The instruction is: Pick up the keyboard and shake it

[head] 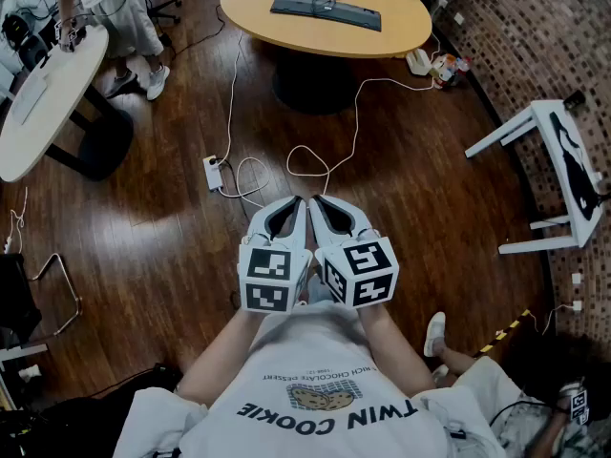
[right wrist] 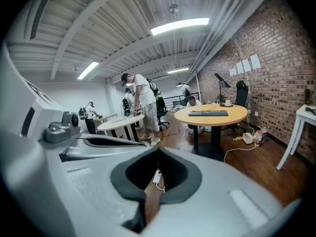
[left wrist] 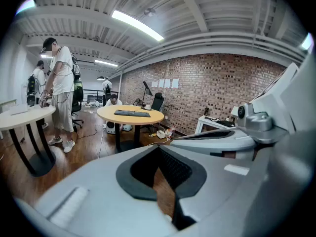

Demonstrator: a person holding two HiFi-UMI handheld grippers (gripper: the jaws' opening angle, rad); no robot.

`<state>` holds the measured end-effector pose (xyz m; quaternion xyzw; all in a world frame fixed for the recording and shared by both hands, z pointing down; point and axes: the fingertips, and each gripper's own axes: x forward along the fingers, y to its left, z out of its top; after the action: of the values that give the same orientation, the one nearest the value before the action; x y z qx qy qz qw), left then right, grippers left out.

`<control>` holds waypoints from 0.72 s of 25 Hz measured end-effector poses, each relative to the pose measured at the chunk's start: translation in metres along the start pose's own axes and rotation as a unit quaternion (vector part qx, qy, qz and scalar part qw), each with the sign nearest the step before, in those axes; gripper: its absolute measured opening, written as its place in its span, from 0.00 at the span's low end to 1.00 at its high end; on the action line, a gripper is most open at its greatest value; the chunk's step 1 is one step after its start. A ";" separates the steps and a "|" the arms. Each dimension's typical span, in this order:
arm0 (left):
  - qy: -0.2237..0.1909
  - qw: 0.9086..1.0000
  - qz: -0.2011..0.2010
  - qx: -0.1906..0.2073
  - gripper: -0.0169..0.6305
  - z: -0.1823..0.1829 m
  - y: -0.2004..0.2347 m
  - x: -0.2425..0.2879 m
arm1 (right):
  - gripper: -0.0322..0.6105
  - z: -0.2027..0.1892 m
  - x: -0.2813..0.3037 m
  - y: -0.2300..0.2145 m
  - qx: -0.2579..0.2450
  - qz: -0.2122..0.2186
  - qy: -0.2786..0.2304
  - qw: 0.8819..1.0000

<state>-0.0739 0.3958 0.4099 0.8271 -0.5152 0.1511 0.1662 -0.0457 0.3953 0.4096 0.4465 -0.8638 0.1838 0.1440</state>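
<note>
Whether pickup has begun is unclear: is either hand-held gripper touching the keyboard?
Apart. The head view shows the left hand-held gripper and right hand-held gripper over the floor, the keyboard lying on the distant round table.

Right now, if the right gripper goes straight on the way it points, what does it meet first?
Probably the wood floor, near the white cable loops, short of the round table holding the keyboard. The right gripper tilts slightly down; nothing stands between, though depth is unclear.
</note>
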 end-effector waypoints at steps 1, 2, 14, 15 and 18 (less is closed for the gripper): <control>0.000 1.000 0.000 -0.001 0.03 0.001 0.004 0.004 | 0.05 0.001 0.005 -0.002 0.001 0.000 -0.001 1.000; 0.000 1.000 0.000 -0.001 0.03 0.002 0.008 0.009 | 0.05 0.002 0.010 -0.004 0.002 0.000 -0.001 1.000; 0.019 1.000 0.006 -0.001 0.03 0.026 0.057 0.097 | 0.05 0.031 0.098 -0.060 0.021 0.005 -0.002 1.000; 0.022 1.000 0.006 0.000 0.03 0.031 0.061 0.111 | 0.05 0.036 0.108 -0.071 0.023 0.006 -0.001 1.000; 0.034 0.999 0.008 0.001 0.03 0.050 0.076 0.156 | 0.05 0.060 0.141 -0.108 0.027 0.009 0.000 1.000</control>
<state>-0.0720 0.2179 0.4400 0.8174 -0.5160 0.1809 0.1814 -0.0412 0.2094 0.4345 0.4427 -0.8623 0.2082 0.1308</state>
